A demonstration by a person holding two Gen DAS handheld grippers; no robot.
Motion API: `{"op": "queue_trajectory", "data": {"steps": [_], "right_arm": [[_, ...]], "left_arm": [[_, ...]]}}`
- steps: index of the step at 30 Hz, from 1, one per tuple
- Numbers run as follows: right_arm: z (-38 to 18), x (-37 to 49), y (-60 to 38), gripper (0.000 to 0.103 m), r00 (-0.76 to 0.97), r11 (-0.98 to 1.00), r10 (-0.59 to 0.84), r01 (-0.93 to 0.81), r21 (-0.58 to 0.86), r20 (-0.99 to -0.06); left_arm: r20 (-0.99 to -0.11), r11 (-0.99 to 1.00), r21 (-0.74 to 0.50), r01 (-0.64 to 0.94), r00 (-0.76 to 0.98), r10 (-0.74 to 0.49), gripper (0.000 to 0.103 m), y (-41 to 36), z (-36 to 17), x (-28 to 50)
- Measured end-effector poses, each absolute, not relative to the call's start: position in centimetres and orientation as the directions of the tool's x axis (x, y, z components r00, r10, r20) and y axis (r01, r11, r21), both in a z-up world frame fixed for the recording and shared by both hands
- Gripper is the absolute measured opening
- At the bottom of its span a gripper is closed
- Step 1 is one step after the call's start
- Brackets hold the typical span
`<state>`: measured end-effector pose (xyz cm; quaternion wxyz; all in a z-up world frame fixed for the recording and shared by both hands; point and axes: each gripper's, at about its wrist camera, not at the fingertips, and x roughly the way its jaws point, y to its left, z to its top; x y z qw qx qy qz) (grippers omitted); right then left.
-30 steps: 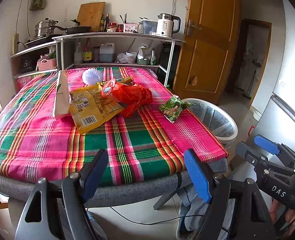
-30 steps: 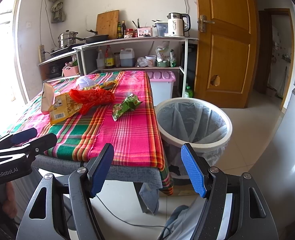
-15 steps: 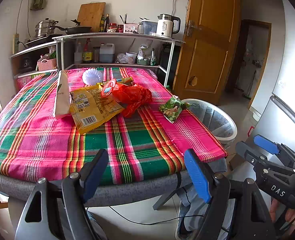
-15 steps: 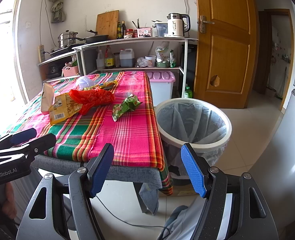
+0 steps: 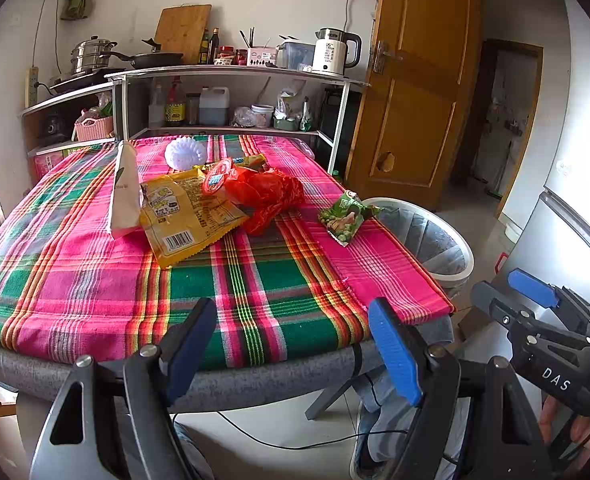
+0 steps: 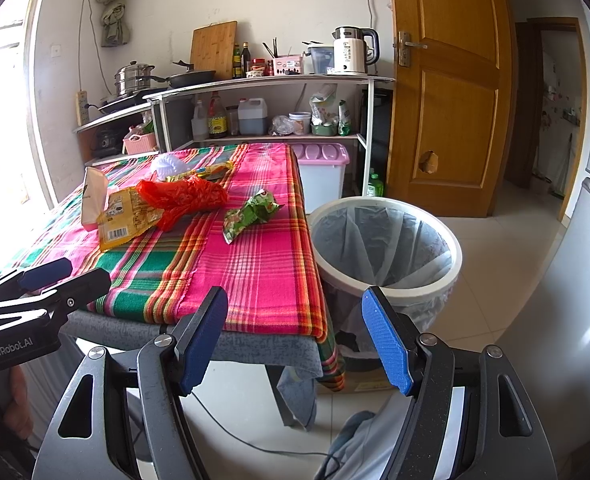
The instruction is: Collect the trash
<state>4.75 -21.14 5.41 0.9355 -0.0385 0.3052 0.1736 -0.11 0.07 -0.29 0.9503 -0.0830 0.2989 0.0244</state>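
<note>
So we hold both claws short of the table, and by our reading nothing has been collected yet: this is the approach before the first pick.

From the left wrist camera, our left gripper (image 5: 293, 348) has its jaws spread wide with nothing between them, hanging just off the near edge of the table (image 5: 95, 280). On the plaid cloth we count the trash: one white paper pouch (image 5: 123, 194) standing at the left, one yellow packet (image 5: 187, 216) lying flat beside it, one red plastic bag (image 5: 265, 192) crumpled in the middle, one small round red lid (image 5: 217, 175) resting on the yellow packet, one long yellow wrapper (image 5: 243, 161) behind it, one white ruffled cup (image 5: 185, 154) farthest back, and one green snack bag (image 5: 347, 220) alone near the right edge. That makes seven pieces. One trash bin (image 5: 461, 248) stands just beside the table on the right.

From the right wrist camera, our right gripper (image 6: 295, 340) is likewise wide apart and empty, below the table's near corner. The green snack bag (image 6: 251, 216) lies closest to the bin (image 6: 453, 276), whose liner looks empty as far as we can see into it.

We judge the next move calls for reaching forward over the cloth to the green bag, closing on its crinkled body, then carrying it sideways over the bin's rim.
</note>
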Motion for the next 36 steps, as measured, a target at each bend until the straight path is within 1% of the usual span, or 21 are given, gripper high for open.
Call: {"op": "queue_trajectory", "data": {"steps": [25,36], "right_arm": [[5.4,4.8,-21.3,0.07,0.751,0.936,0.303,-0.351,0.035,-0.587],[5.0,6.5,-21.0,0.07,0.731,0.933,0.313,-0.356,0.053,-0.606]], "left_arm": [[-0.575,0.985,-0.147,-0.094,0.818,-0.007,0.08,0.0,-0.5,-0.3],[-0.605,0.98,-0.174,-0.096,0.795,-0.029,0.08,1.0,-1.2,1.1]]}}
